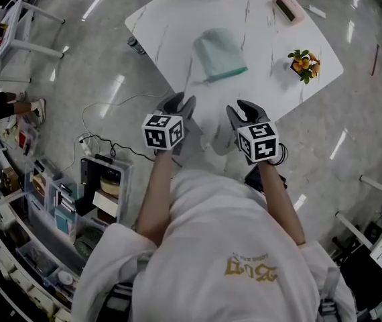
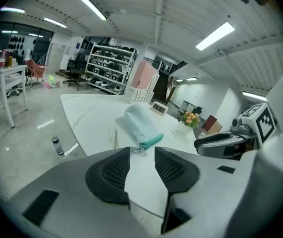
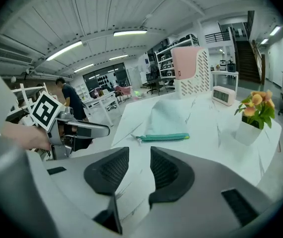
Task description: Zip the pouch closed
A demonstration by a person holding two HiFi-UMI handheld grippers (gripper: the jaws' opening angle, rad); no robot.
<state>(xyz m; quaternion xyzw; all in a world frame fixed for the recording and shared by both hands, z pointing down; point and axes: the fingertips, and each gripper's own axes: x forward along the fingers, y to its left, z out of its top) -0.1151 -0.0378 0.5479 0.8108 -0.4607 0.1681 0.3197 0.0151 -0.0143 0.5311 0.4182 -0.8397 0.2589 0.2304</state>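
Note:
A mint-green pouch [image 1: 221, 54] lies in the middle of the white table [image 1: 171, 25], its teal zipper edge [image 3: 164, 137] facing me and the small metal pull [image 3: 134, 139] at that edge's left end. Both grippers hover side by side over the table's near edge, short of the pouch. The left gripper [image 1: 182, 103] is open with nothing between its ribbed pads [image 2: 116, 170]; the pouch [image 2: 140, 125] lies just beyond its tips. The right gripper [image 1: 242, 111] is also open and empty, and the pouch [image 3: 169, 118] lies ahead of it. Each gripper shows in the other's view: the right gripper [image 2: 221, 142] and the left gripper [image 3: 82, 129].
A small potted plant [image 1: 303, 64] stands to the right of the pouch. At the table's far side are a pink perforated basket [image 3: 191, 71] and a small clock [image 3: 224, 95]. A bottle [image 2: 57, 145] stands on the floor by the table's left corner. Shelves and cables lie at my left.

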